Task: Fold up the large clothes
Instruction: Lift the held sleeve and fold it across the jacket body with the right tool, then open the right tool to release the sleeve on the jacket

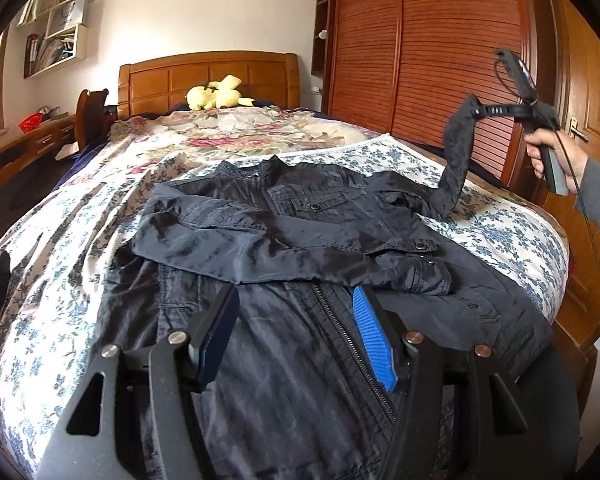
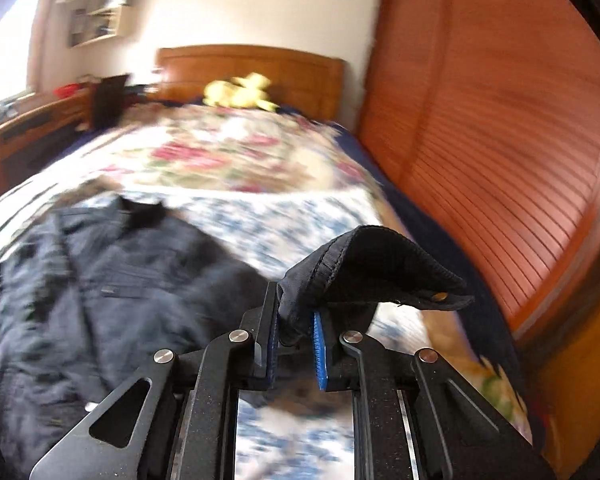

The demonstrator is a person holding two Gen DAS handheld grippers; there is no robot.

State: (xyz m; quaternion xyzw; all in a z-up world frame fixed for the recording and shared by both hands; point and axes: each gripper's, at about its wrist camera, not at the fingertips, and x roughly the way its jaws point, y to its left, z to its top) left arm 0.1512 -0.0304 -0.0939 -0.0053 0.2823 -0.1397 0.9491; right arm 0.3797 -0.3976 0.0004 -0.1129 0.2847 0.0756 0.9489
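Note:
A dark navy jacket (image 1: 284, 236) lies spread on the bed, one sleeve folded across its chest. My left gripper (image 1: 296, 300) is open and empty, hovering just above the jacket's zipper front. My right gripper (image 1: 470, 110) is raised at the right, shut on the cuff of the other sleeve (image 1: 456, 160), which hangs up off the bed. In the right wrist view the gripper (image 2: 294, 312) pinches that cuff (image 2: 372, 268) between its blue pads; the jacket (image 2: 80, 280) lies blurred below left.
The bed has a blue floral sheet (image 1: 500, 220) and a rose floral quilt (image 1: 236, 132) behind. A yellow plush toy (image 1: 218, 94) sits by the wooden headboard. A wooden wardrobe (image 1: 440, 48) stands right, a desk (image 1: 24, 140) left.

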